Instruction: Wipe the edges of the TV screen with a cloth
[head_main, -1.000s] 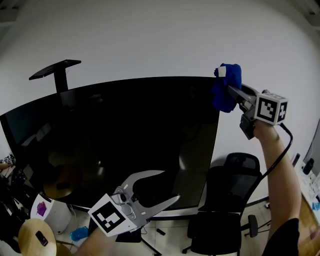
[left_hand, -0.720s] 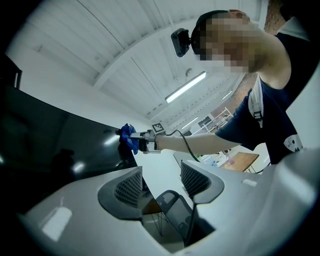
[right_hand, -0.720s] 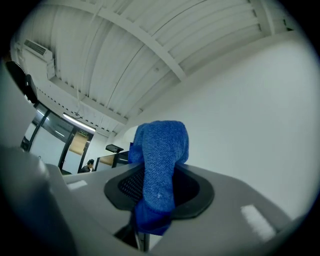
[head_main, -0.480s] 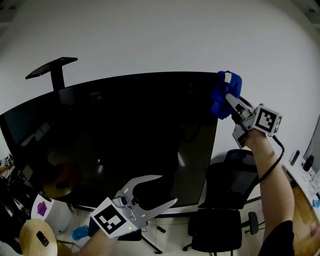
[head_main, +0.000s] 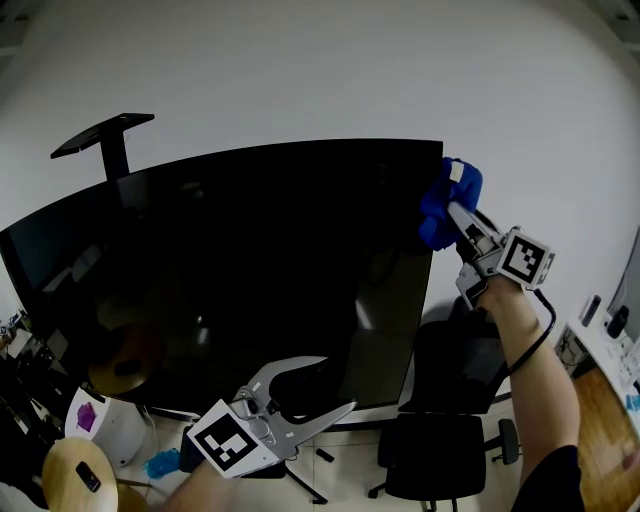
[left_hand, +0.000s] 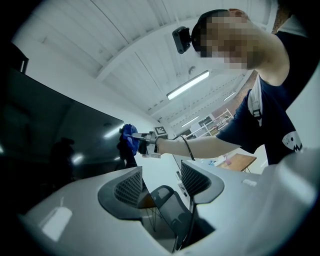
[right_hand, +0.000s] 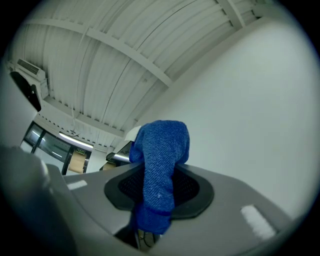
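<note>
Two claws work around one big dark TV (head_main: 230, 270), which stands in front of a white wall (head_main: 330, 70). The right claw (head_main: 453, 190) is clamped on a blue cloth (head_main: 440, 205). In the right gripper view the fabric is pinched between the two pads, bunches up above them and hangs down below them. The cloth sits at the TV's upper right corner, lying against the right edge just under the top, with part of it over the dark screen. The claw points up at the TV from the right, and the person's forearm (head_main: 532, 370) reaches up to it from below.

The left claw (head_main: 337, 385) hangs low in front of the TV's bottom edge, right of its middle. Its jaws stand apart with nothing held between them; the left gripper view shows only the back of a black chair (left_hand: 169, 207) through the gap. That chair stands below the TV's lower right corner. Below the TV's lower left corner are a white bin (head_main: 100, 425) and a round wooden stool (head_main: 65, 475). Above the TV's upper left, a black bracket (head_main: 105, 135) sticks out on a post.
</note>
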